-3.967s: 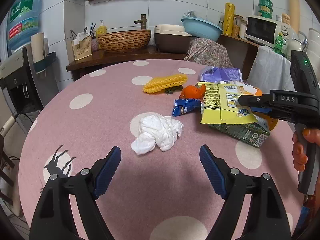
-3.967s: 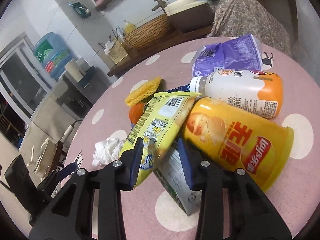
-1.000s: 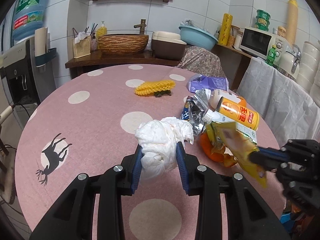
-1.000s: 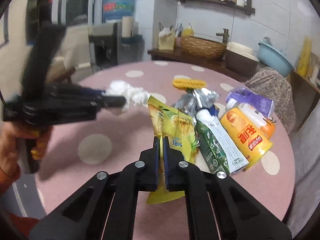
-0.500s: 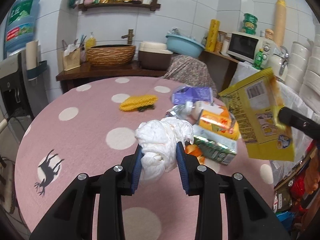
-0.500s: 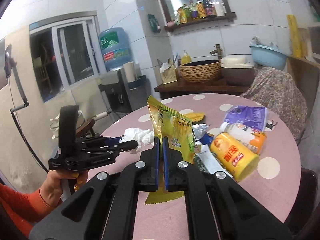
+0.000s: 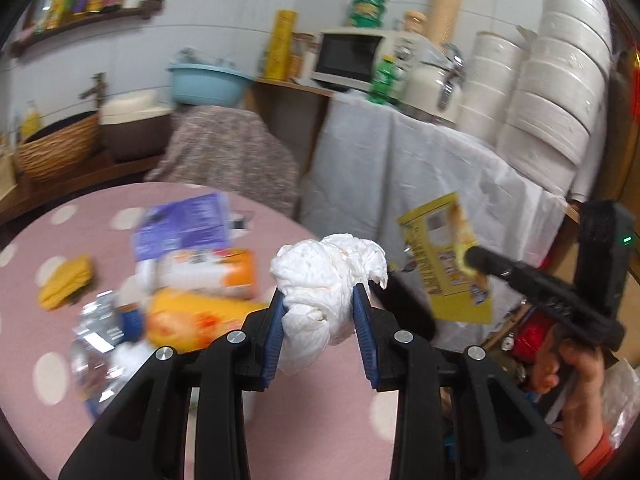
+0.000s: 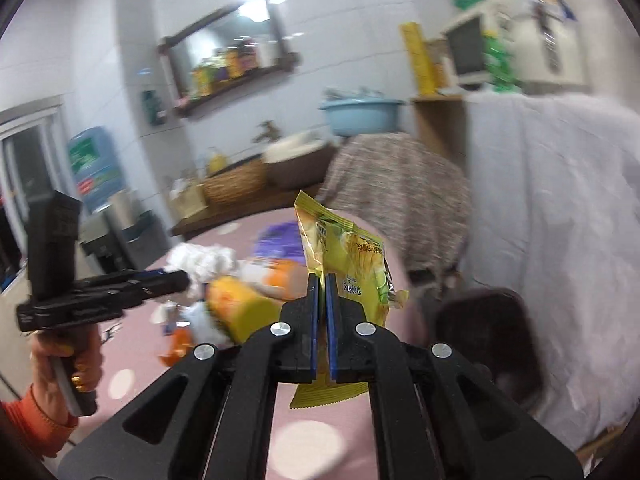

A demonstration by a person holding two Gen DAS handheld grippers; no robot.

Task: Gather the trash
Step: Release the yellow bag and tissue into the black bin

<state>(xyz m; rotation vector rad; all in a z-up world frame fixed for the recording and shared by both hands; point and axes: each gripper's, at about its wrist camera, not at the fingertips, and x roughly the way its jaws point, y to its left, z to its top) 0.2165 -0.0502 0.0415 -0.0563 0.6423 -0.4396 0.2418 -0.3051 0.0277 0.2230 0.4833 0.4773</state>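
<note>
Left gripper [image 7: 320,312] clamped on a crumpled white tissue [image 7: 326,280]; its blue pads [image 7: 276,332] press the wad from both sides, with the bulk of the paper bulging above and in front of them. Right gripper [image 8: 319,320] closed flat on a yellow snack bag [image 8: 344,264], which stands upright out of the pinch with its serrated end hanging below. Both loads are in the air near the right-hand edge of the pink table [image 7: 320,420], toward a dark chair [image 8: 488,332] and a white drape [image 8: 560,220]. No bin is plainly visible; the clutter at floor level beyond the table edge is too blurred to identify.

The step in hand appears to be the carry to a drop point. To do it well, both grips should stay firm until each load is over the receptacle: the tissue is soft and held only by its lower part, and the bag is slick foil caught on a narrow strip. Release should be one load at a time, from low over the opening, since both are light and may drift.

Remaining on the table: an orange canister [image 7: 192,316], a bottle [image 7: 208,272], a purple bag [image 7: 184,228], a yellow net [image 7: 66,282].
</note>
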